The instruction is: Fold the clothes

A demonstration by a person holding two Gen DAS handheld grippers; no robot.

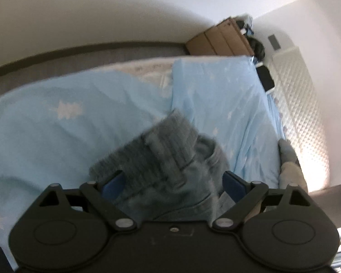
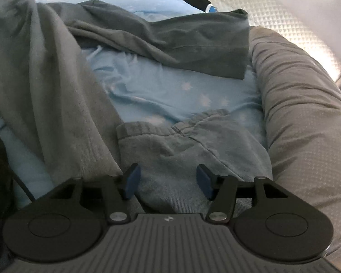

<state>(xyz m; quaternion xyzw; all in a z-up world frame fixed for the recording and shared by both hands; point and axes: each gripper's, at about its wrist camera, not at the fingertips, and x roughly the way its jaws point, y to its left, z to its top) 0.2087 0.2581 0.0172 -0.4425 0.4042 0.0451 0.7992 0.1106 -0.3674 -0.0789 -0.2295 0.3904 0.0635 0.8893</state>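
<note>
Grey-blue trousers (image 2: 170, 141) are lying rumpled and unfolded on the blue bed sheet (image 2: 170, 91). Both left tongs (image 1: 174, 182) and right tongs (image 2: 168, 178) are gaping apart over the waistband; folding seems barely begun.

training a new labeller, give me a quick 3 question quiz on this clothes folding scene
1. True or false: the left tongs are open, with the ribbed waistband of the grey pants between the fingers.
2. What lies under the pants in the right view? A) wooden table B) blue sheet with white stars C) bare floor
3. Fill in: to the right of the right tongs runs a long grey ____.

Key: 1 true; 2 B, the sheet; 3 cushion.
</note>
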